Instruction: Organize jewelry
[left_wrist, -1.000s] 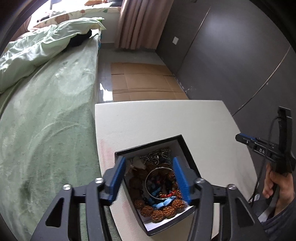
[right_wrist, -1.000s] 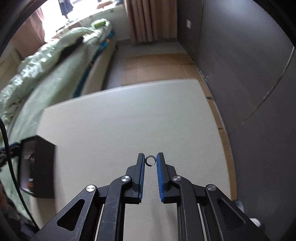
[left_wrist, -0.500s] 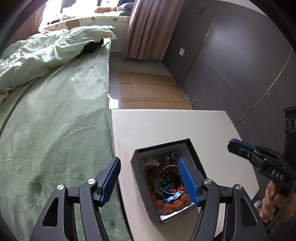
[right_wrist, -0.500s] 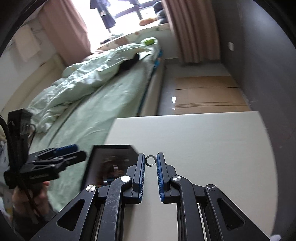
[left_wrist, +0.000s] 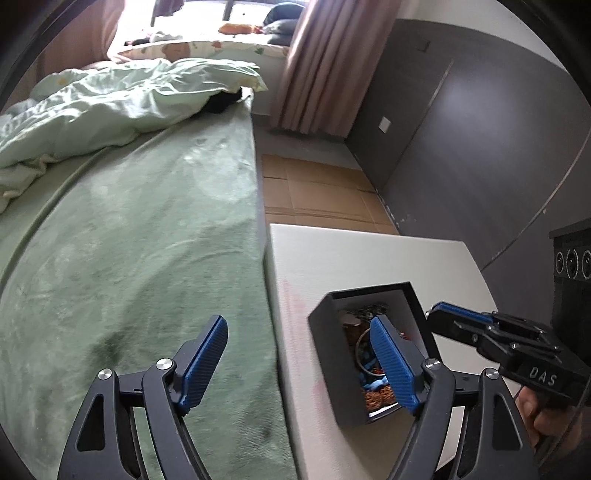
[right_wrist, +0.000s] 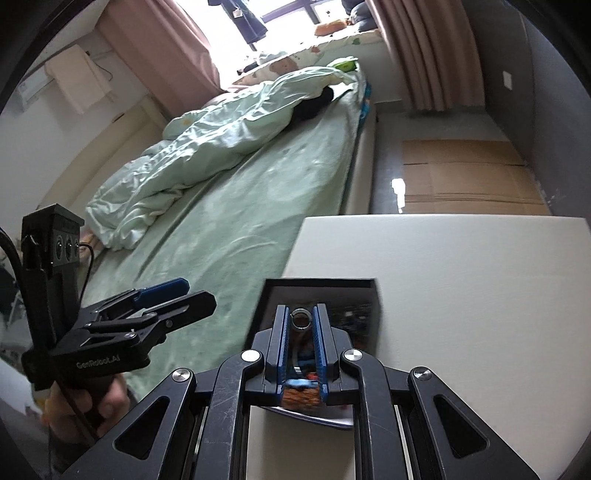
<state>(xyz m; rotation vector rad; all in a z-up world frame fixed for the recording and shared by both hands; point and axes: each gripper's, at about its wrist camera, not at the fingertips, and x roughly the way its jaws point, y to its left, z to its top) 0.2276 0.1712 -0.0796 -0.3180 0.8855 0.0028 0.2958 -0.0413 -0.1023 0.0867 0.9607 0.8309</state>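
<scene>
Between the blue pads of the right gripper (right_wrist: 300, 318), a small silver ring (right_wrist: 300, 318) was pinched at the very tips, directly above the open black box (right_wrist: 364, 284) of jewelry. The ring was judged light, hard and smooth, so it could easily be squeezed out sideways or twisted in the pads; a hold across its band, as shown, was thought the safest. Below it, beaded bracelets and a metal bangle (left_wrist: 360, 345) were seen heaped inside the box, along with blue and orange pieces too tangled to be told apart. The heap was judged loose and prone to snagging.

The left gripper (left_wrist: 301, 363) was held spread wide and empty, its jaws having just been opened further, with one pad over the box and the other out over the green blanket (left_wrist: 140, 266). The box was set near the corner of the white table (right_wrist: 480, 280), close to the edge that borders the bed. Plenty of bare tabletop was left on the far side and toward the grey wall. A ring dropped short of the box was judged likely to roll off that near edge into the bedding.
</scene>
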